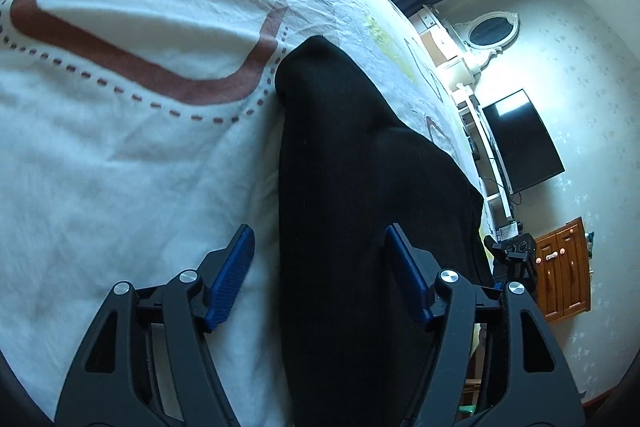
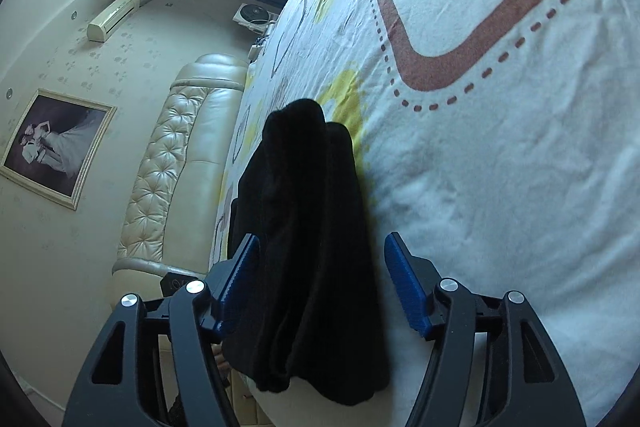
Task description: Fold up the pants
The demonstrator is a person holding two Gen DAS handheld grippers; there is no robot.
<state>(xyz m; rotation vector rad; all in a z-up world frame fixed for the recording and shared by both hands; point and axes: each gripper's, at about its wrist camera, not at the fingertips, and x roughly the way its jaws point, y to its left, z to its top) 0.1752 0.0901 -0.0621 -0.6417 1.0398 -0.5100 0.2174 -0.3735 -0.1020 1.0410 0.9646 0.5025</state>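
Left wrist view: black pants [image 1: 360,187] are laid folded on a white bedsheet [image 1: 120,167] patterned with brown outlines, near the bed's edge. The left gripper [image 1: 320,255] is spread, its blue pads [image 1: 232,275] either side of the cloth without pressing it. Right wrist view: the pants [image 2: 304,227] are seen between the released right gripper [image 2: 320,263], whose pads [image 2: 408,287] are apart; a padded headboard [image 2: 176,155] is beside the bed.

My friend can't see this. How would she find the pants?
Look at the big bed with the white bedspread printed with brown loops. Near its edge lies a folded bundle, the pants. They are the only solid black thing on that pale cloth.
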